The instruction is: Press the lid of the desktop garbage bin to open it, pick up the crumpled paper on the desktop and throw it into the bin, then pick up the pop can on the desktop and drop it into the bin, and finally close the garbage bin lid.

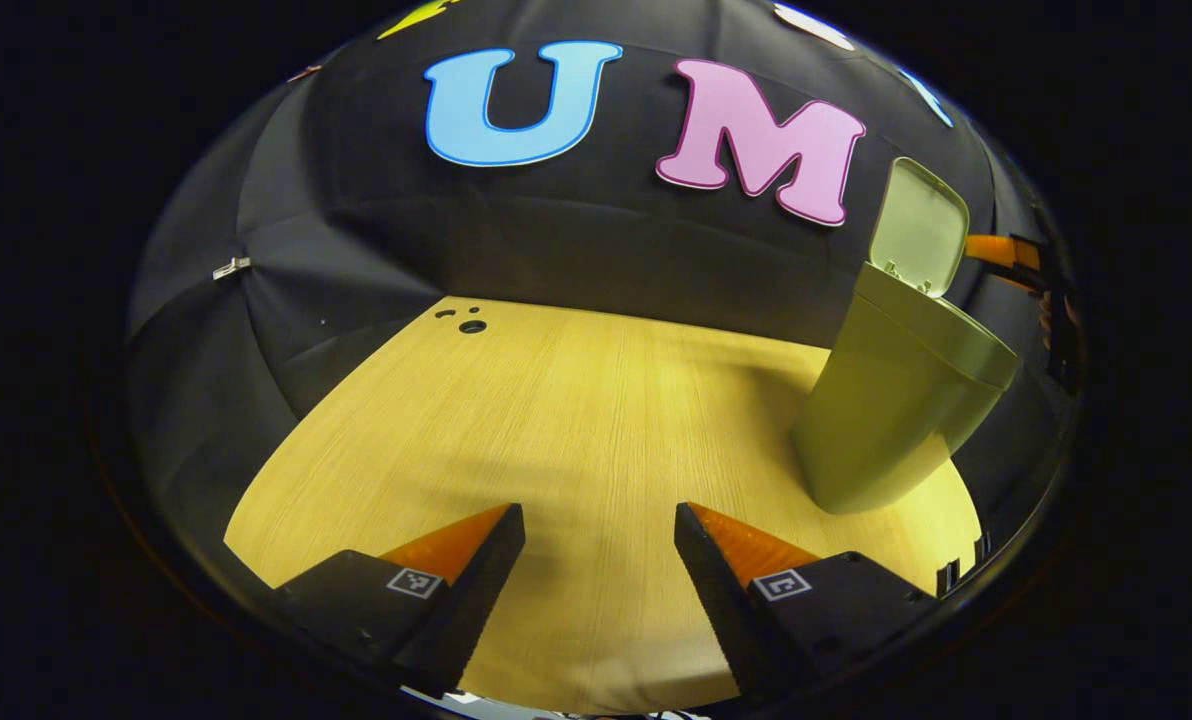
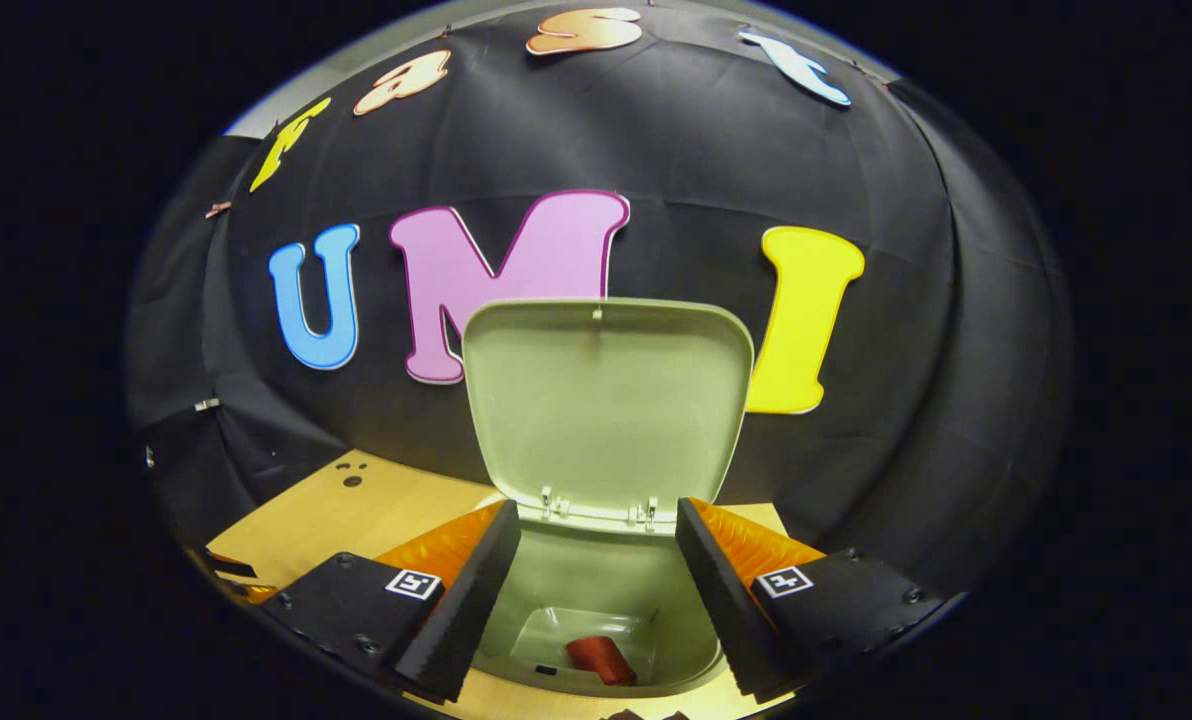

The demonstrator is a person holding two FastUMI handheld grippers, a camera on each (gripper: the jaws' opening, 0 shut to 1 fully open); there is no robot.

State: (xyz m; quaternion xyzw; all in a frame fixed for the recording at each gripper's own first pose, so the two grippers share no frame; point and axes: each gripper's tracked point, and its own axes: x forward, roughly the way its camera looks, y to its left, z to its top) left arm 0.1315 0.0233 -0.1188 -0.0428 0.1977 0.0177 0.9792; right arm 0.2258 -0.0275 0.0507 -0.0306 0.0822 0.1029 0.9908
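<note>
Step in hand: drop of the pop can judged complete, closing of the lid not yet begun; the next move calls for a push on the raised lid's upper edge, forward and down over its hinge, until it seats on the rim.

Garbage bin point(image 2: 596, 610): seen from above in the right gripper view, mouth open; lid point(image 2: 606, 405) upright on its rear hinge, inner face toward the camera.

Contents: one red object, judged the pop can point(image 2: 601, 658), lying on the bin's floor; crumpled paper not made out inside (possibly under the can or against the near wall).

Right gripper point(image 2: 596, 600): poised over the bin's mouth, jaws spread wide, nothing between them.

Left gripper point(image 1: 599, 590): low over the desk point(image 1: 556, 420), jaws parted and empty; garbage bin point(image 1: 891, 410) stands to its right on the desk, well apart, lid point(image 1: 918, 228) up.

Desk: bare wood in the left gripper view; a few small holes near the far corner.
</note>
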